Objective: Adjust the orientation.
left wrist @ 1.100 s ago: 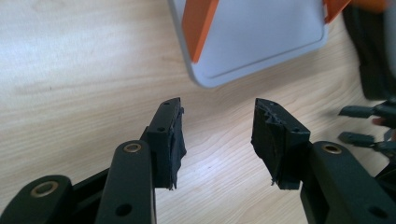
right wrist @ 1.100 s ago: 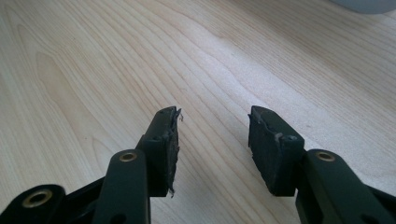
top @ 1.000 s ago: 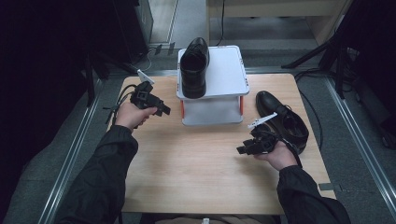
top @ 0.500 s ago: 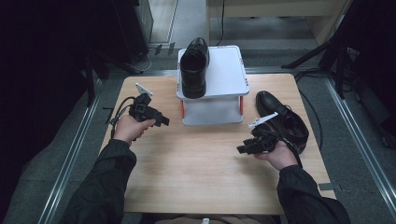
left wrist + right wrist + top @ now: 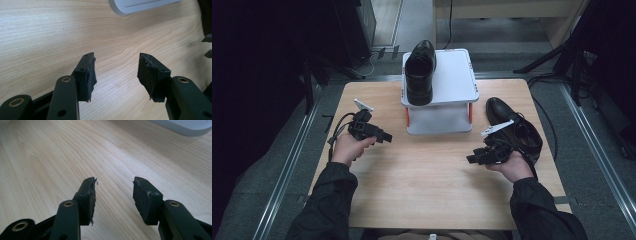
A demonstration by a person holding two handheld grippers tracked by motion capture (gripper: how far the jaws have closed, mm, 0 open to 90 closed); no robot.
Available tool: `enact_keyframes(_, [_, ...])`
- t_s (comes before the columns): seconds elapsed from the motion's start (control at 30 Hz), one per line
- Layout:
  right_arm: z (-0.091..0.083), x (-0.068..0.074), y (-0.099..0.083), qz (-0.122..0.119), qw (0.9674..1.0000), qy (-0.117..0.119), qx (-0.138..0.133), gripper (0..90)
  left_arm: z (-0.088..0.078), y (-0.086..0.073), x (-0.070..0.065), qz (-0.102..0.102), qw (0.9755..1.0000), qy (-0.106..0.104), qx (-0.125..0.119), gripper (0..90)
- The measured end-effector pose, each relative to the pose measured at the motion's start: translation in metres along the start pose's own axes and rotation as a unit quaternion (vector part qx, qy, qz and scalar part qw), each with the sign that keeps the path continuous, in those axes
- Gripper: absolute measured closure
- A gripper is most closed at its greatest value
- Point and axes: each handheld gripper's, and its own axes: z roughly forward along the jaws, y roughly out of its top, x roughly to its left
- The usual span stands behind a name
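Observation:
A black leather shoe stands on the top shelf of a white two-level stand at the table's far middle. A second black shoe lies on the table to the right of the stand. My left gripper hovers low over the wood left of the stand, pointing right. Its jaws have just been opening and nothing is between them. My right gripper is beside the second shoe's near end, pointing left, open over bare wood.
The wooden table ends at metal rails on the left and right. A corner of the stand's white base lies ahead of my left gripper. Cables trail from both grippers. Dark equipment stands behind the table.
My left hand has drawn back from beside the stand toward the table's near left and sunk lower. The right hand and both shoes have stayed put.

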Motion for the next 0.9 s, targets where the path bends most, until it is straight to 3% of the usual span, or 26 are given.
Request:
enact_keyframes(0.1, [0.001, -0.006, 0.000, 0.009, 1.0000, -0.001, -0.002, 53.3, 0.005, -0.002, 0.002, 0.005, 0.9999, 0.006, 0.008, 47.2])
enact_keyframes(0.27, [-0.005, -0.011, 0.005, 0.020, 0.9998, 0.000, -0.007, 53.3, 0.007, -0.005, 0.002, 0.008, 1.0000, -0.005, 0.000, 47.1])
enact_keyframes(0.37, [-0.011, -0.013, 0.011, 0.020, 0.9998, -0.002, -0.008, 53.3, 0.009, -0.006, 0.003, 0.009, 1.0000, 0.001, -0.002, 46.8])
enact_keyframes(0.47, [-0.022, -0.016, 0.018, 0.026, 0.9996, -0.006, -0.009, 53.2, 0.008, -0.007, 0.004, 0.008, 1.0000, -0.002, -0.005, 46.4])
enact_keyframes(0.63, [-0.035, -0.023, 0.027, 0.030, 0.9994, -0.018, -0.002, 53.2, 0.004, -0.011, 0.008, 0.015, 0.9997, 0.011, -0.017, 45.6])
enact_keyframes(0.9, [-0.064, -0.041, 0.040, 0.043, 0.9985, -0.033, 0.006, 53.9, 0.004, -0.014, 0.008, 0.018, 0.9997, 0.012, -0.012, 45.5])
